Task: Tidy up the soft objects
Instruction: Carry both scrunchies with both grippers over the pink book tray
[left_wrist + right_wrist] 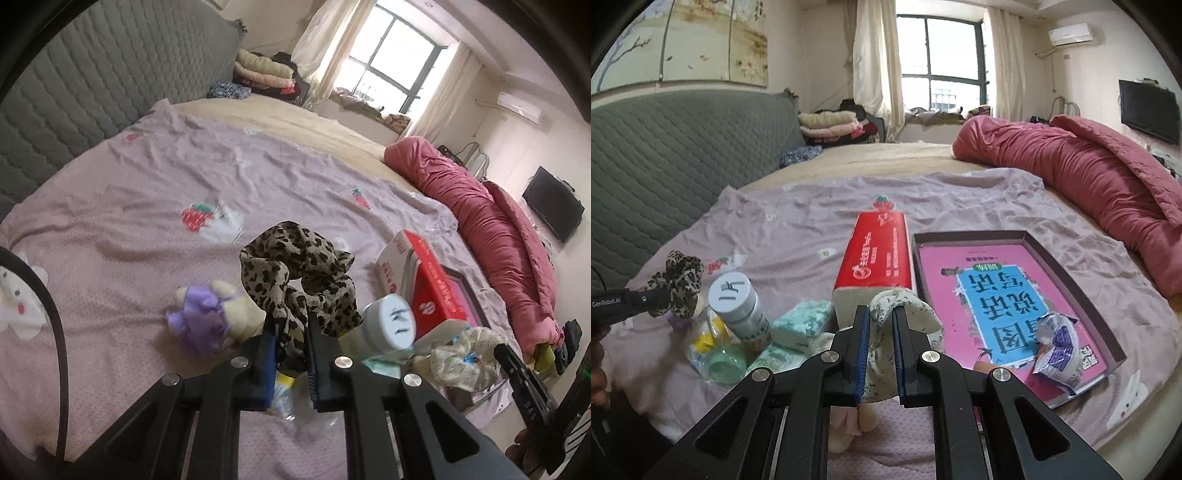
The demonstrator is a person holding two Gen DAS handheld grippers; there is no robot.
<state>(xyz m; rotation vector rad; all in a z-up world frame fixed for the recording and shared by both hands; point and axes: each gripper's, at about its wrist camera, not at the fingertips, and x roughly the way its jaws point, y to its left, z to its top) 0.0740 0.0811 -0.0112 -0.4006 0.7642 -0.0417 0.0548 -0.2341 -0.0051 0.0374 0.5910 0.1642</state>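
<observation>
Nearest to the left wrist camera, the left gripper point(291, 325) is seen closed narrowly on the leopard scrunchie point(295, 273), which stands up out of the fingertips as a loop, lifted clear of the pink sheet point(129, 192). In the right wrist view, the right gripper point(881, 314) is likewise closed on the cream floral scrunchie point(905, 314), whose fabric is pinched between the blue pads and hangs down behind them. Both soft objects are therefore already held, one in each hand, so the coming move is judged to be a carry to a resting place, not a reach. The relation that decides it is this: the shallow box tray point(1082, 273) lies ahead and to the right of the right gripper, its long axis running away from the camera, and it is nearer to the right hand than to the left. Inside the tray a pink book point(997, 295) lies flat, and a crumpled blue-white wrapper point(1058, 350) rests on its near corner. Just left of the tray a red tissue pack point(875, 258) is placed, and further left a white bottle point(735, 306) stands among small packets. A small plush toy point(218, 314) is seen on the sheet left of the left gripper. Beyond, a rolled red quilt point(1071, 166) lies along the far side of the bed.
</observation>
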